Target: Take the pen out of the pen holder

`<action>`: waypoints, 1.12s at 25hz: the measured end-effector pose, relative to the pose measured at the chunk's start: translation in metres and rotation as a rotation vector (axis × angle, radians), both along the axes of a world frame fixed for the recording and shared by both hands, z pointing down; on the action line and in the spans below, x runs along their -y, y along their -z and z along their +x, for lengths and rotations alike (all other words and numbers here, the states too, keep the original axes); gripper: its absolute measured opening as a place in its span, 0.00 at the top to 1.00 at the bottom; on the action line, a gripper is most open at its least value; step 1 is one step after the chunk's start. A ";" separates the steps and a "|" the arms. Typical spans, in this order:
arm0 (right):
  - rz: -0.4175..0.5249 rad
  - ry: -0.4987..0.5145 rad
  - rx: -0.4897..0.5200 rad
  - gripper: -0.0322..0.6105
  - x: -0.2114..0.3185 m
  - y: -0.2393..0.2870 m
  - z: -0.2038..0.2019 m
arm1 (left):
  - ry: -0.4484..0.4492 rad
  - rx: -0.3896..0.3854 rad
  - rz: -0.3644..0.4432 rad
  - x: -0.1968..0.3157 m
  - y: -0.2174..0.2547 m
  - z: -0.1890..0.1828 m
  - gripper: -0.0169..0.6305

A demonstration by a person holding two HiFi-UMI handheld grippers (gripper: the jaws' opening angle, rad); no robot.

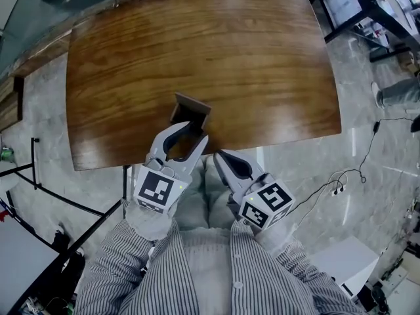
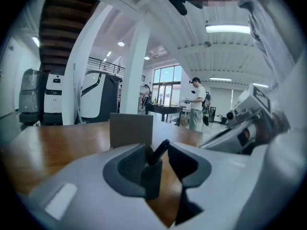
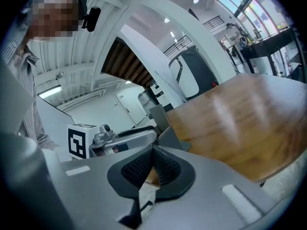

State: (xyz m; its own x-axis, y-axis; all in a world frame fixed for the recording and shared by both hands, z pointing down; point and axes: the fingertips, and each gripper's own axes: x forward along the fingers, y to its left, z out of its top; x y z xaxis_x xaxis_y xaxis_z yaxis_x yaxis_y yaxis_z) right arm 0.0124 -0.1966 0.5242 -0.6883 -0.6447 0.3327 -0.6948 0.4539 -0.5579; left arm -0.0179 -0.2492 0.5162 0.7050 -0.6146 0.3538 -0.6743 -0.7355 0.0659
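Reaching toward the pen holder (image 1: 191, 109) at the near edge of the table (image 1: 197, 44), the left gripper (image 1: 190, 134) has its jaws spread wide. The dark pen (image 2: 159, 152) slants loosely between them, probably just short of a firm grip. The right gripper (image 1: 220, 157), jaws together and empty, hangs beside it, likely kept clear.

Broad wooden table (image 1: 197, 51) fills the far half of the head view, glossy grain, standing on pale marble floor (image 1: 308, 169). Right of it, a thin cable (image 1: 338, 188) trails over the tiles; left, a black metal frame (image 1: 65, 202). Far beyond the table, a person (image 2: 195, 104) stands right of a white pillar (image 2: 134, 71), ceiling light (image 2: 228, 28) glowing overhead
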 end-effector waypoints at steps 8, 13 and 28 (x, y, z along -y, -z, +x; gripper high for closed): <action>-0.007 -0.030 0.003 0.95 0.004 -0.003 0.013 | 0.001 0.035 0.015 0.007 -0.005 0.003 0.82; -0.008 -0.042 0.010 0.95 0.006 -0.004 0.019 | 0.029 0.041 0.014 0.012 -0.003 -0.004 0.84; 0.040 -0.026 0.009 0.95 0.009 0.017 0.019 | 0.093 -0.026 -0.020 0.022 0.009 -0.014 0.90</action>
